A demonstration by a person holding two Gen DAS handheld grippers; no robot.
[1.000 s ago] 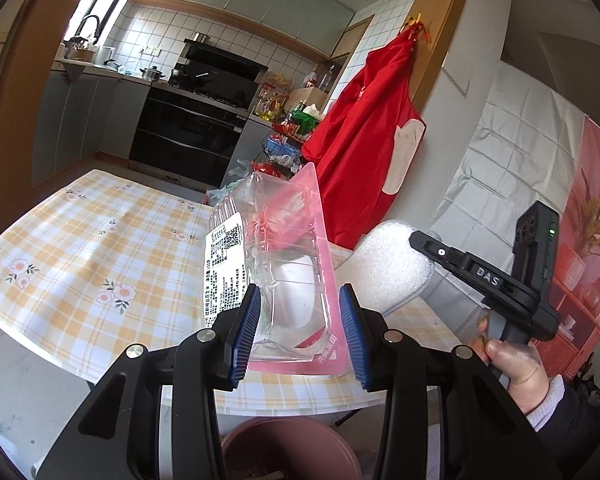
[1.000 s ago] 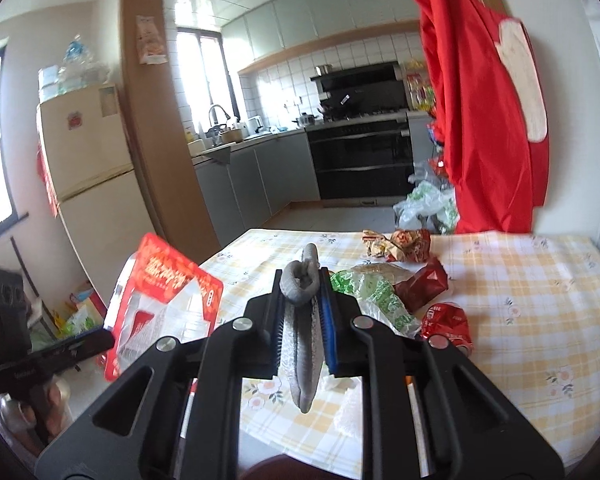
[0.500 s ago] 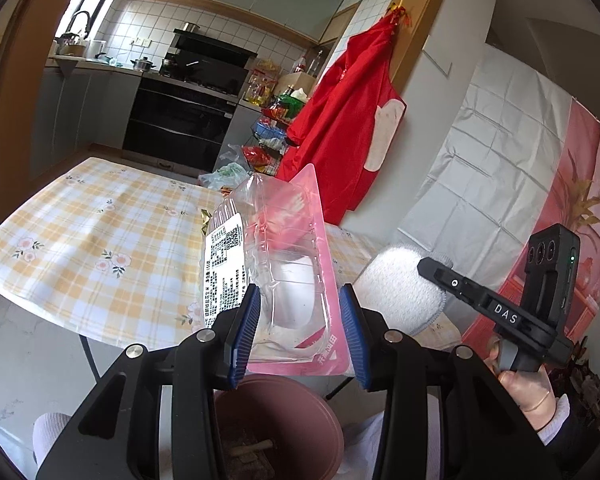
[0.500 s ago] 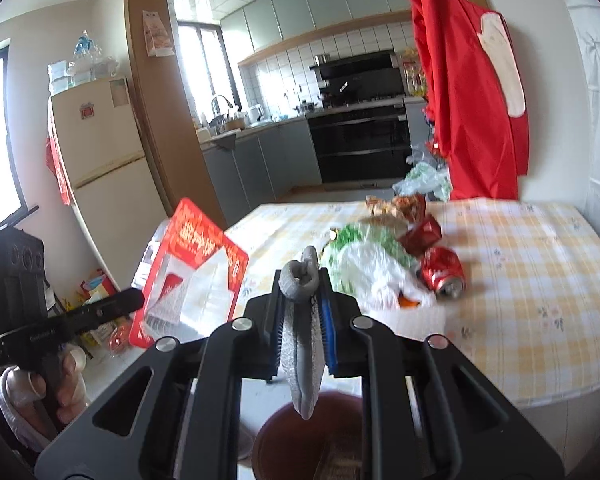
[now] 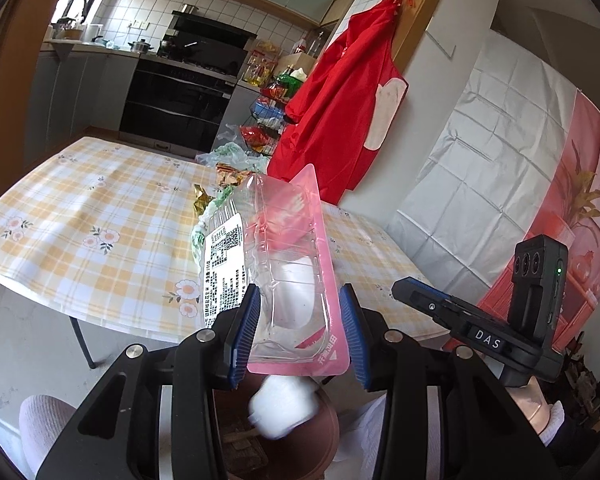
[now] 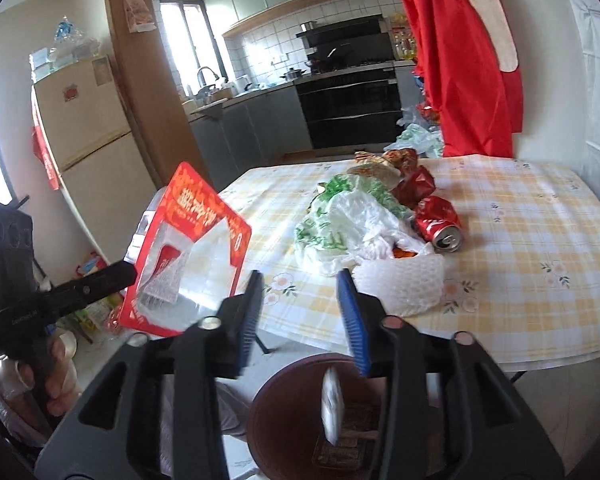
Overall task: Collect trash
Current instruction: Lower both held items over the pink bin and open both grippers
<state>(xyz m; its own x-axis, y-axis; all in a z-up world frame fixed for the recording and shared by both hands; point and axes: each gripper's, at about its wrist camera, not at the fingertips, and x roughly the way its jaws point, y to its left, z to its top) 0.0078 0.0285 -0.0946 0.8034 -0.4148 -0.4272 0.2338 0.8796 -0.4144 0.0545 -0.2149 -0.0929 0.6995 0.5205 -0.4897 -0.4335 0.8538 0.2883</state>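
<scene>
While right gripper (image 6: 300,312) just opened, foam (image 6: 332,408) over bin (image 6: 284,392).

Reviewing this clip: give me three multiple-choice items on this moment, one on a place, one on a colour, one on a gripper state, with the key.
1. Where is the white foam pad?
A. Between the right gripper's pads
B. In the air over the brown bin
C. Flat on the table

2. What colour is the crushed can on the table?
A. Red
B. Blue
C. Silver-green

3. What is the left gripper doing?
A. Standing open and empty
B. Resting on the table
C. Shut on the plastic package

Key: 1 B, it is blurred above the brown bin, below the right gripper, whose jaws have just been opening. 2 A, red body. 3 C, both pads press the plastic package.
</scene>
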